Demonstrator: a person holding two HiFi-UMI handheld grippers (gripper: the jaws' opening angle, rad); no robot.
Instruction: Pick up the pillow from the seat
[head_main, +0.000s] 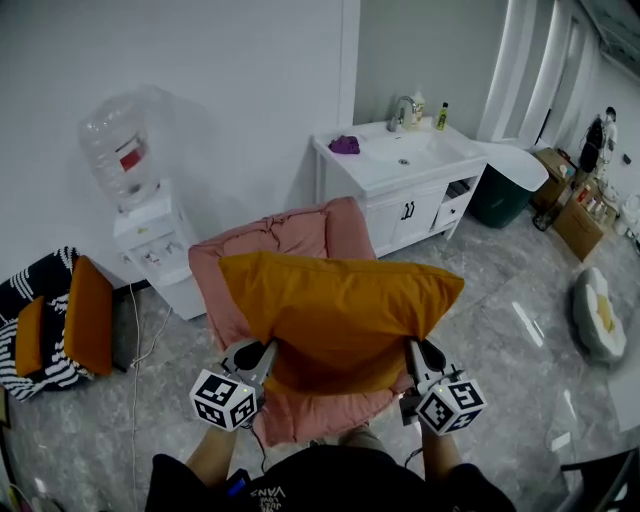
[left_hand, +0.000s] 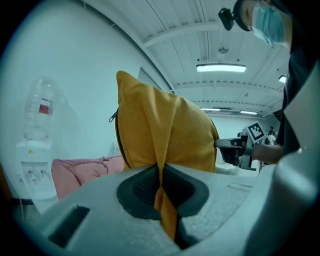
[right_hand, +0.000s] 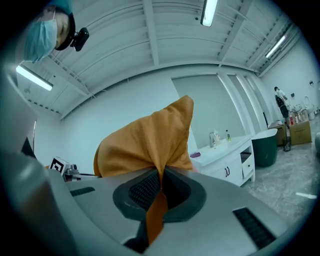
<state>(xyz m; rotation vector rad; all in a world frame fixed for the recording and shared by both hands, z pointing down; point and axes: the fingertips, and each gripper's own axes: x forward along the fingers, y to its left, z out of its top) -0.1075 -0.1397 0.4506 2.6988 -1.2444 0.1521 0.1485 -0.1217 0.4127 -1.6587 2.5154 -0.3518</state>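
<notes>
An orange pillow (head_main: 340, 310) hangs in the air above a pink seat (head_main: 300, 240), held at both near corners. My left gripper (head_main: 262, 356) is shut on its near left corner, and the orange fabric (left_hand: 161, 150) is pinched flat between the jaws. At the near right corner my right gripper (head_main: 418, 358) is shut on the pillow (right_hand: 155, 145) the same way. The pillow covers most of the pink cushion beneath it. A black zip runs down the pillow's left edge in the left gripper view.
A white water dispenser (head_main: 150, 235) stands left of the seat against the wall. A white sink cabinet (head_main: 410, 175) stands behind on the right. Striped and orange cushions (head_main: 60, 320) lie at far left. A dark green bin (head_main: 505, 195) and boxes are far right.
</notes>
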